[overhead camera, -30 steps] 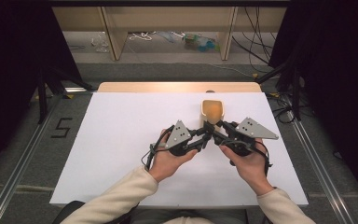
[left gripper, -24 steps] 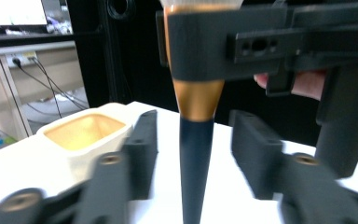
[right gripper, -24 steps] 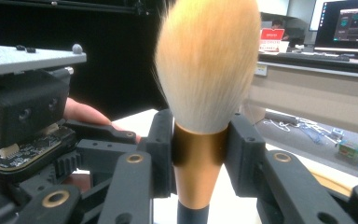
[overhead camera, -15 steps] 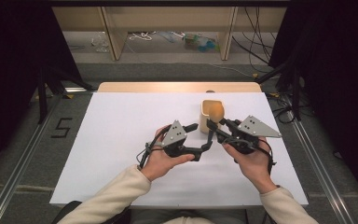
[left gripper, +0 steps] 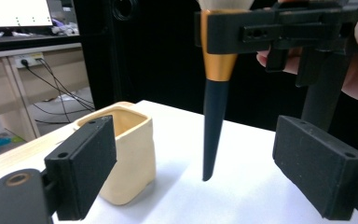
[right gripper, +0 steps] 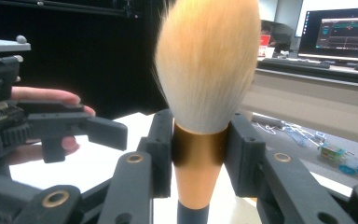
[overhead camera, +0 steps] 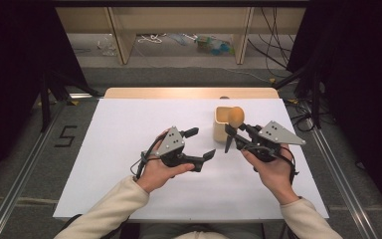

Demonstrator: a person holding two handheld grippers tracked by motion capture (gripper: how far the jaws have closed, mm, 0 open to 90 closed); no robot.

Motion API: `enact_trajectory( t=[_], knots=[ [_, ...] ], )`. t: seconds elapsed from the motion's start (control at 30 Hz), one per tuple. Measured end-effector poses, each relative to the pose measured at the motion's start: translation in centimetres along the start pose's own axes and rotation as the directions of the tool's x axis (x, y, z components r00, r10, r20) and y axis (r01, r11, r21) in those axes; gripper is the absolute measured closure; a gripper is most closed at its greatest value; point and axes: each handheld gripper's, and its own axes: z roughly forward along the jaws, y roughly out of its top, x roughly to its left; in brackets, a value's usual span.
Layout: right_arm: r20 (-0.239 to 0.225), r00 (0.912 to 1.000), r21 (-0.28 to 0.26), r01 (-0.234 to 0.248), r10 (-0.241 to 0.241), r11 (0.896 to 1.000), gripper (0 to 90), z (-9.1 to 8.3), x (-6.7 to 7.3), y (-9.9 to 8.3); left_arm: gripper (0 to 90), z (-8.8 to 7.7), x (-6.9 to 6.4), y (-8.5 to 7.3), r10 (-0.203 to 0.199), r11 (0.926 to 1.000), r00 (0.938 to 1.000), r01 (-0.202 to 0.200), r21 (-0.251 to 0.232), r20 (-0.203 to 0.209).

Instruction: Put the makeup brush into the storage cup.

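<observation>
Nearest the person, two cream sleeves come in over the table's near edge, each hand carrying a gripper above the white sheet (overhead camera: 129,129) that covers the table. The left gripper (overhead camera: 202,144) sits left of centre, its jaws pointing right toward the other hand; they have just been opening and now stand wide apart with nothing pressed between them. In the left gripper view the two black pads flank the scene, and the brush hangs in the space beyond them, untouched by either pad. The right gripper (overhead camera: 234,134) is a little farther on and to the right, its jaws clamped on the makeup brush (overhead camera: 235,119) at the copper-coloured band just under the bristles. In the right gripper view the two pads press on either side of that band (right gripper: 199,148), with the pale, full bristle head (right gripper: 207,63) standing upright above them. The left gripper view shows the brush's dark tapered handle (left gripper: 213,126) hanging point down, its tip just above the white sheet, not visibly touching it. Just behind the brush stands a cream-coloured cup (overhead camera: 222,127), upright and open-topped, near the brush but apart from it. Beyond the sheet runs the table's bare wooden edge (overhead camera: 189,92).
</observation>
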Motion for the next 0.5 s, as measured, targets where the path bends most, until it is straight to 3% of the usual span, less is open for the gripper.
enact_trajectory(
  t=[0.47,0.5],
  knots=[
    [0.012,0.9999,0.013,-0.012,0.012,1.0,66.8,-0.1,-0.3,0.0,13.4,-3.7,1.9,0.4,0.001,0.9994,0.9982,-0.004,-0.035,-0.06],
    [0.015,0.9999,0.007,0.003,-0.003,1.0,66.7,-0.1,-0.4,0.1,13.3,-4.0,2.1,0.4,0.005,0.9993,0.998,-0.007,-0.037,-0.063]
  ],
)
